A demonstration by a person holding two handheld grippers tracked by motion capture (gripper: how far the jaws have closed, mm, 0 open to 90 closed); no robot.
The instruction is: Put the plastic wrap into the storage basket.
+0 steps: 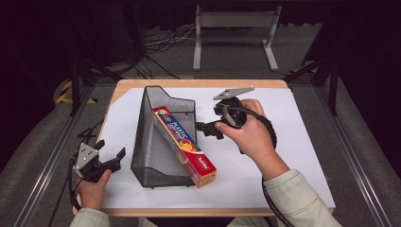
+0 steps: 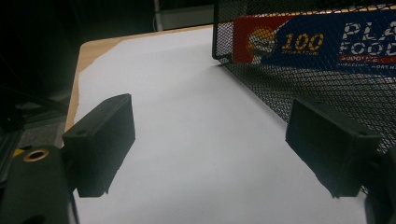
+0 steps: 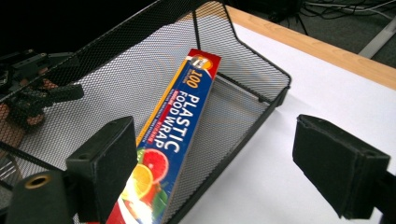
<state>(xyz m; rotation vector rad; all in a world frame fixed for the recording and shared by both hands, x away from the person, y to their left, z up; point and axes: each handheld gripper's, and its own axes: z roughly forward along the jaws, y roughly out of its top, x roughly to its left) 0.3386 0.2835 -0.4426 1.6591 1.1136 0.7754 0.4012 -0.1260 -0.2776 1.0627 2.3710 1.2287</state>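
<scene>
left gripper (image 1: 109,158) jaws apart, right gripper (image 1: 206,129) jaws apart

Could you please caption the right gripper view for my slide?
Open right gripper above a plastic wrap box lying in a black mesh basket.

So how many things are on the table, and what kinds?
Black mesh basket: 1
Plastic food wrap box, inside the basket: 1
White paper sheet under them: 1
Handheld tongs, left tongs and right tongs: 2
Total: 5

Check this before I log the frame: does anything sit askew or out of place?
Yes. The plastic wrap box lies slanted in the mesh basket, its near end poking out over the basket's low front.
</scene>
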